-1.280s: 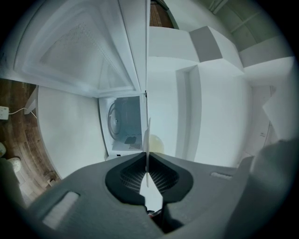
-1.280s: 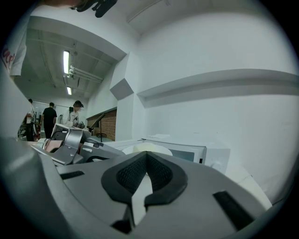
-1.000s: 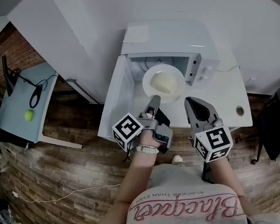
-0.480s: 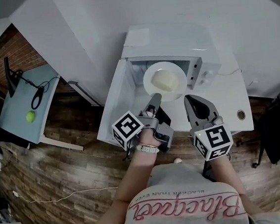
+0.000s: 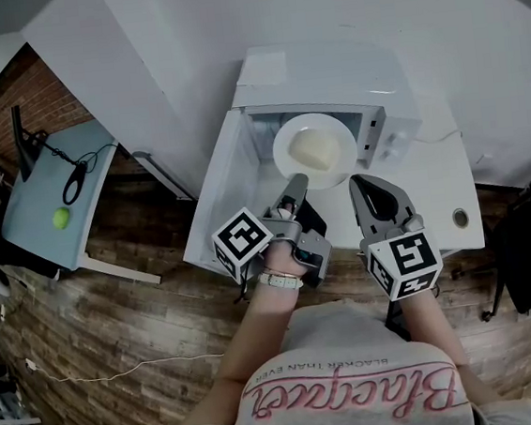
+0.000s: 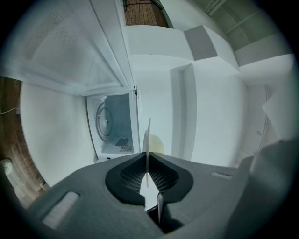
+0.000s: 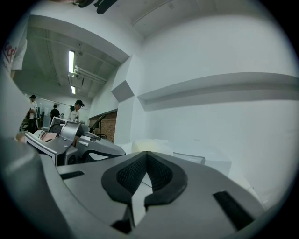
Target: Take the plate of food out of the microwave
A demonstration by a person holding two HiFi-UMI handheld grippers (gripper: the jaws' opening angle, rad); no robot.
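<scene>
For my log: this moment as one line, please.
left gripper: shut on plate | right gripper: shut, empty | microwave door: open

Grippers: 2, left gripper & right gripper, side by side.
Marker cubes: 2, one at back end of each claw.
Microwave: 1, straight ahead of both claws.
Door: 1, swung open, left of left claw.
Plate: 1, rim betw. left claw's jaws.
Food lump: 1, just past left claw's tip.
White table: 1, by right claw.
Round hole: 1, right of right claw.
Side table: 1, far left of left claw.
Green ball: 1, on it.
Ppl: 3, bkgd, left of right claw.
Strip lights: 2, overhead.
</scene>
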